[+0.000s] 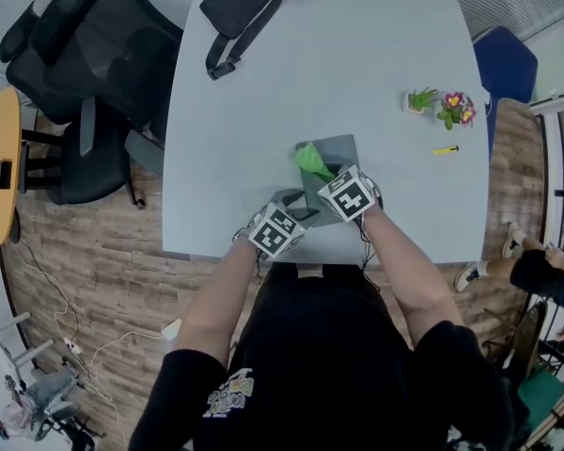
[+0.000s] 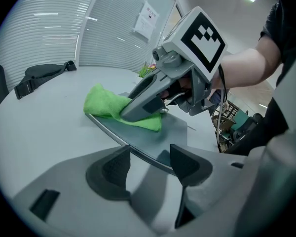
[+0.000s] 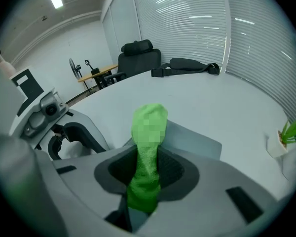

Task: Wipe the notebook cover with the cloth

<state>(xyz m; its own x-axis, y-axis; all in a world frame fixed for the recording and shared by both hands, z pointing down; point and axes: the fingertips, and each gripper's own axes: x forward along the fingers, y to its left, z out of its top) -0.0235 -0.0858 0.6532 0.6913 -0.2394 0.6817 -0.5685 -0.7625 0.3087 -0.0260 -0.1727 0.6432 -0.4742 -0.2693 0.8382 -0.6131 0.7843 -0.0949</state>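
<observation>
Wiping is judged to be under way. At lower centre of the head view, the left gripper (image 2: 149, 164) is being held spread and empty, with the near edge of the notebook (image 2: 175, 132) lying at its opening. Just beyond, the soft, nubby green cloth (image 3: 149, 127) is being pinched by the right gripper (image 3: 148, 169) and pressed onto the flat, smooth grey cover at mid-frame. A sweep across the bare cover is being called for next. At the upper edge, a black strap bag (image 1: 249, 3) is lying on the pale table (image 1: 263, 92).
</observation>
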